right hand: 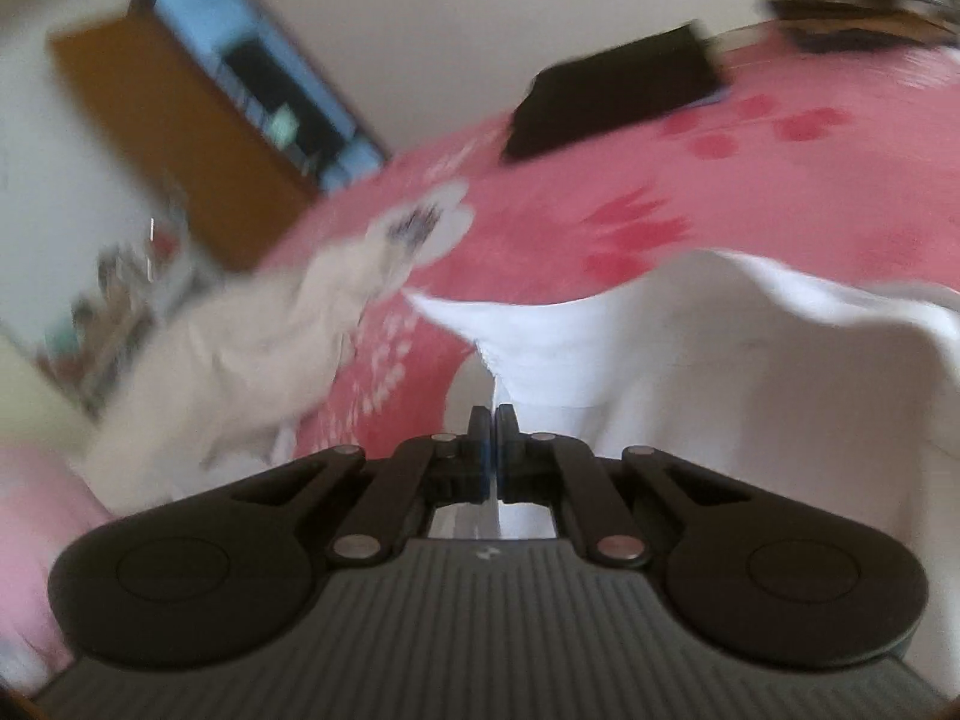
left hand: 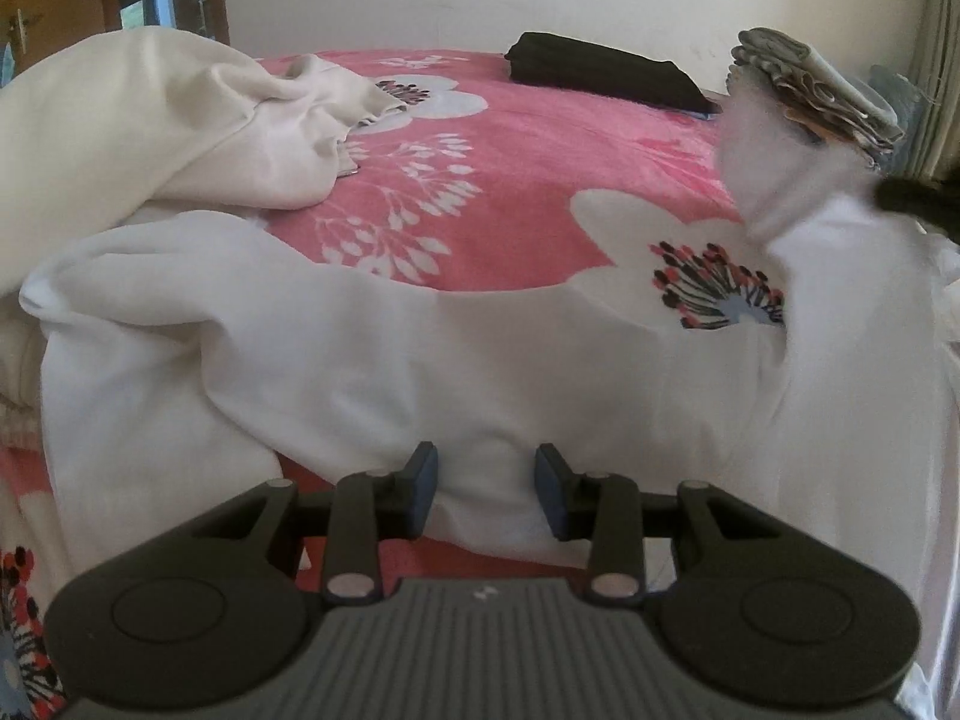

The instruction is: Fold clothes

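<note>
A white garment (left hand: 420, 360) lies spread across the near part of a pink flowered bed (left hand: 510, 180). My left gripper (left hand: 486, 489) is open, its jaws apart just over the garment's near edge, holding nothing. My right gripper (right hand: 495, 426) is shut on an edge of the white garment (right hand: 690, 372) and lifts it; that raised, blurred corner shows at the right in the left wrist view (left hand: 780, 180). The right wrist view is tilted and blurred by motion.
A crumpled cream garment (left hand: 150, 120) lies at the left, also in the right wrist view (right hand: 252, 348). A folded black garment (left hand: 606, 75) and a stack of folded clothes (left hand: 822, 96) sit at the far side. A door (right hand: 168, 120) stands beyond.
</note>
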Motion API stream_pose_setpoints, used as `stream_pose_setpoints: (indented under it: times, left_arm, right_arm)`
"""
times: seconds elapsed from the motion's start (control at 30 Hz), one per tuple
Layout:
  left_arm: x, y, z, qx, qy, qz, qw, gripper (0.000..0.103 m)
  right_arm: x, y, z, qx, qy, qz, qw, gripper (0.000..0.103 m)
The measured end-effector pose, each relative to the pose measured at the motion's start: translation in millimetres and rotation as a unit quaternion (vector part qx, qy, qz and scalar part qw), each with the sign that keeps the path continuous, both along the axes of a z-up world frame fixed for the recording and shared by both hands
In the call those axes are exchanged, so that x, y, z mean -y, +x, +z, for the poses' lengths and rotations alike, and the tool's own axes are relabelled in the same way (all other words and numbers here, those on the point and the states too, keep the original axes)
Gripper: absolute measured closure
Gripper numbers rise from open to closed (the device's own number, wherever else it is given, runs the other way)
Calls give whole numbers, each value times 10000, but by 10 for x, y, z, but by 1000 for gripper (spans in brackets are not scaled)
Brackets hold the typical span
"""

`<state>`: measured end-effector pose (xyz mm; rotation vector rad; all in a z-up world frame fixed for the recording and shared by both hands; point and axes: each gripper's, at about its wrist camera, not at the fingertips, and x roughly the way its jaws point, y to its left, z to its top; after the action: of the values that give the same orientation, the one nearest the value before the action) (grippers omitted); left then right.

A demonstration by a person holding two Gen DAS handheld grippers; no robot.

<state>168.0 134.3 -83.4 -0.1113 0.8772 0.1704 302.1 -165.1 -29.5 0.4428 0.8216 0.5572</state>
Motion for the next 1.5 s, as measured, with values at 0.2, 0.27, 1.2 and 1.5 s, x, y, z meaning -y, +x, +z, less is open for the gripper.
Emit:
stream_pose_setpoints:
  times: [0.2,0.27,1.2,1.5]
  left_arm:
    - [20,1,-3,14,83,59,9999,65]
    - [34,-6,-6,37,140,73,9999,65]
    - [433,810,-55,-116,800,-2553,9635,53]
    - [482,665,-56,582,1049,-2378,9639,102]
  right_arm:
    - [793,-280,-343,-457,565,-1029,9920,103]
    - [946,-355,-525,-687,720,-1303,9865,103]
    - [709,457,-174,-130,-597,-307,9977,55]
    - [797,551,-404,-204,-655,-436,9967,55]
